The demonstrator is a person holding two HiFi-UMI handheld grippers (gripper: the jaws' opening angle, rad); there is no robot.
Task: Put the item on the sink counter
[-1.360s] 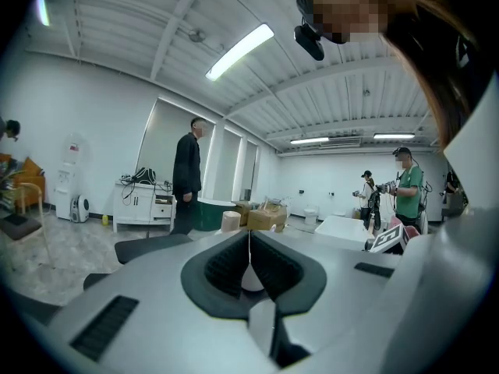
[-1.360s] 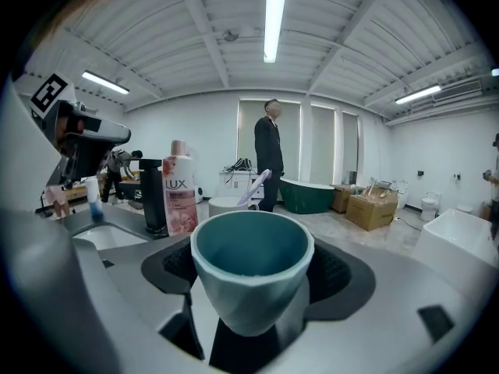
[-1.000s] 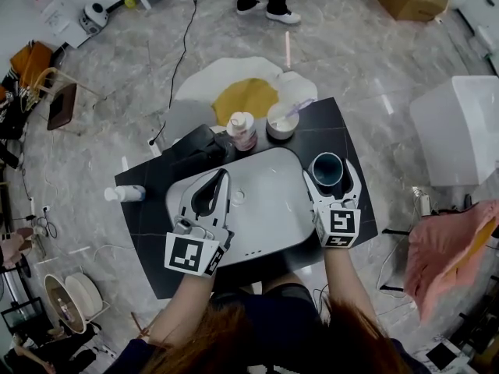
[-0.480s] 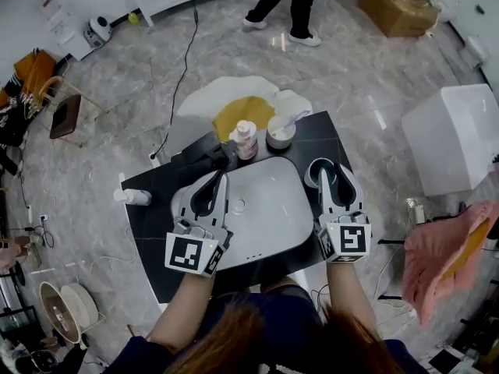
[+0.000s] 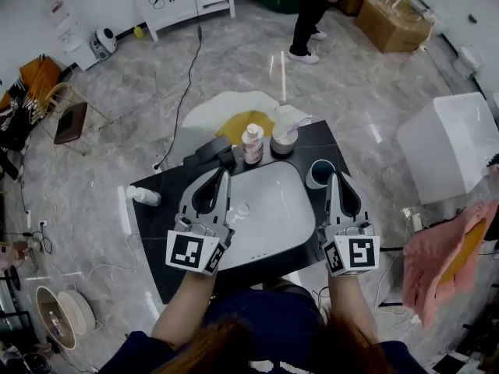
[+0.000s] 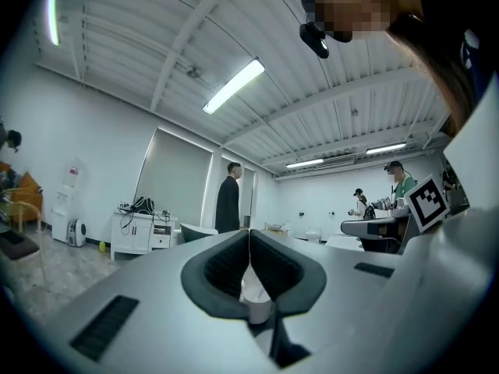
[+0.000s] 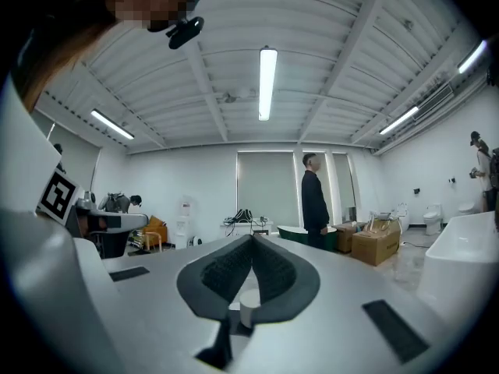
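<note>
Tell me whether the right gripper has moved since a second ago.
Yes. The right gripper has drawn back off the dark round cup toward the person; its jaws have just been closing, with nothing between them.

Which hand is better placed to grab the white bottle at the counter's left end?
Left: the left tongs hover nearer the white bottle; the right tongs, just closed empty, sit across the basin.

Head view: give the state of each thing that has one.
left hand-held gripper, shut, empty
right hand-held gripper, just closed, empty
cup, upright on the counter
pink bottle, upright
white bottle, lying on its side
</note>
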